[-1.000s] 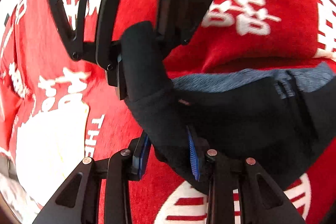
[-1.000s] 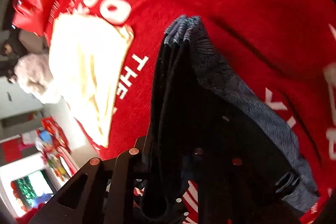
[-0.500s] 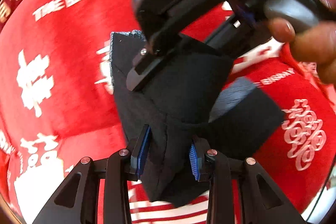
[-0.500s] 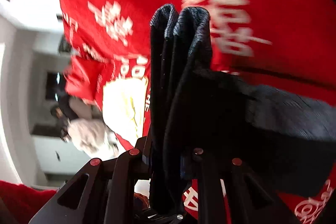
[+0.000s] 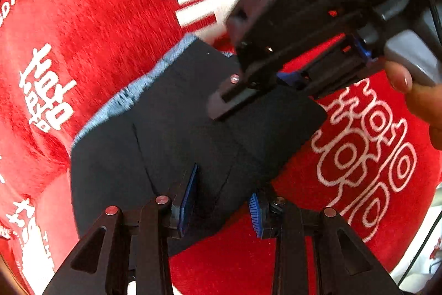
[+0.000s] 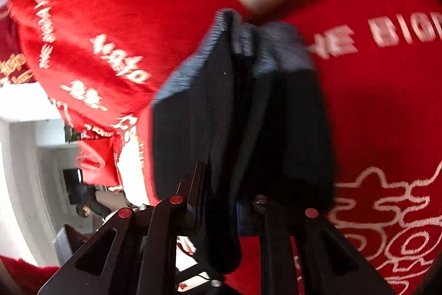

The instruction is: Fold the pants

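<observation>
Since the earlier frame, the pants (image 5: pixel 176 134) are flattened into a dark packet above the red cloth (image 5: pixel 91 26). Left tongs (image 5: pixel 221 201) are clamped on the near edge, right tongs (image 6: pixel 221 201) on a bunched end.

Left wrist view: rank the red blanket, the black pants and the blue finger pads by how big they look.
1. red blanket, fills most of the frame
2. black pants
3. blue finger pads, smallest despite sitting nearest the camera

Matt dark knit pants (image 5: pixel 176 129) on fuzzy red blanket (image 5: pixel 105 32).
</observation>
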